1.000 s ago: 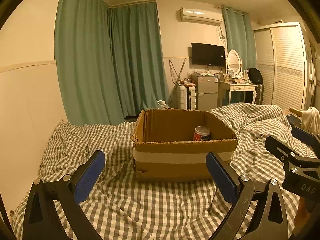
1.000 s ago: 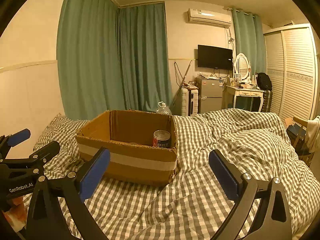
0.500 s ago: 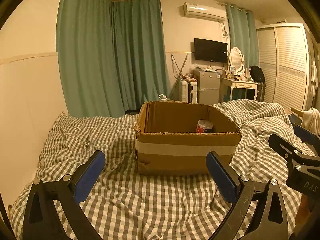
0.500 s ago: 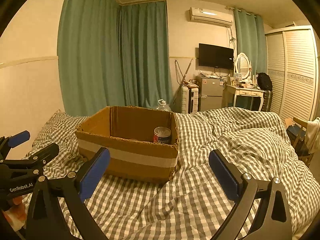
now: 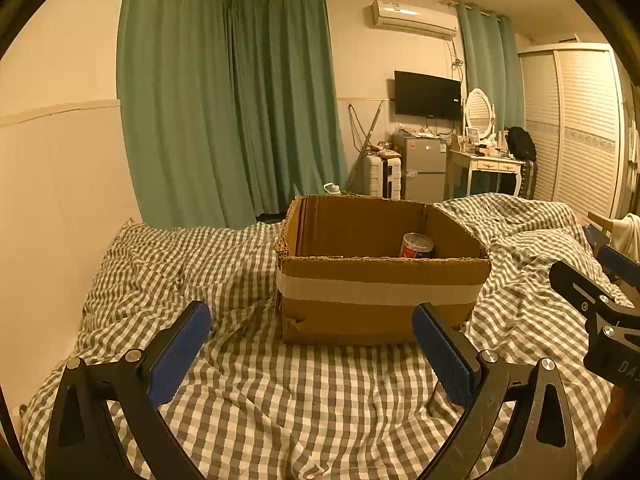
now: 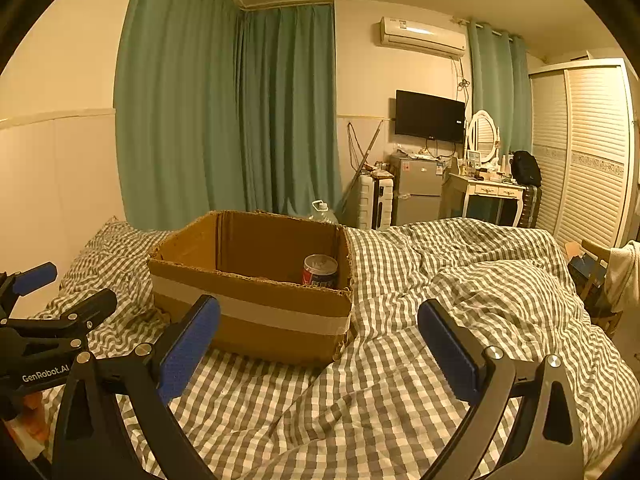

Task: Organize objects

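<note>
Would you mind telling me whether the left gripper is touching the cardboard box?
Apart. In the left wrist view the left gripper is open and empty, and checked bedding shows between its left finger and the box. The right wrist view shows it short of the box too.

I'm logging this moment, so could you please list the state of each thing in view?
cardboard box: open-topped, upright on the bed.
can: upright inside the box, right corner.
left gripper: open, empty.
right gripper: open, empty.
checked duvet: rumpled.
curtains: drawn.
television: dark.
</note>
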The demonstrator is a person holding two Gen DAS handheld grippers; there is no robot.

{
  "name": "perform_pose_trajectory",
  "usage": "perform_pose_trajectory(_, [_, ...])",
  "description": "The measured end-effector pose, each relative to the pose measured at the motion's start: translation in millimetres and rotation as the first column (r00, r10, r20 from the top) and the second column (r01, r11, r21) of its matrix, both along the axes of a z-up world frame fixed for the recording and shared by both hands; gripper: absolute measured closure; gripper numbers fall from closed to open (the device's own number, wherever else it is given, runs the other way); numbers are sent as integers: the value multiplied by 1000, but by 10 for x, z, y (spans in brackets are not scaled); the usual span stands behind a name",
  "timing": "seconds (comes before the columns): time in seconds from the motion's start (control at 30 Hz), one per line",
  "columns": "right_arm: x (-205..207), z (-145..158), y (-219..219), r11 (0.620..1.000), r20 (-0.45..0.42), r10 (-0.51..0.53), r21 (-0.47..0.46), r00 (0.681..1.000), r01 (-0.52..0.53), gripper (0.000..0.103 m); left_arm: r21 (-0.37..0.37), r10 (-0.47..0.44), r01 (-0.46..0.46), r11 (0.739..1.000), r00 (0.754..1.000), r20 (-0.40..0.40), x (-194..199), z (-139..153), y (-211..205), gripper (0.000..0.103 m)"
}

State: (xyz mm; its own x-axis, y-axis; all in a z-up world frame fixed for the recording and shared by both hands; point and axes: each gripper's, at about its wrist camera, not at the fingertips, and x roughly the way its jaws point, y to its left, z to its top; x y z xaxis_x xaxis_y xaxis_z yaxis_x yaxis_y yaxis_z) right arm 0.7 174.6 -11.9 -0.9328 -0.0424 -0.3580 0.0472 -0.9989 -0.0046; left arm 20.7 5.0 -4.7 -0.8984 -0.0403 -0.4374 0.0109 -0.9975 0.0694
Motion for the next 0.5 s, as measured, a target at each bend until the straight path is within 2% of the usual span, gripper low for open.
perform_pose_trajectory(0.5, [-15,-43,-48,1000,13,10,12,1000,-10,4,-10,4,-4,1000,1000,-2,14,-41,40,0])
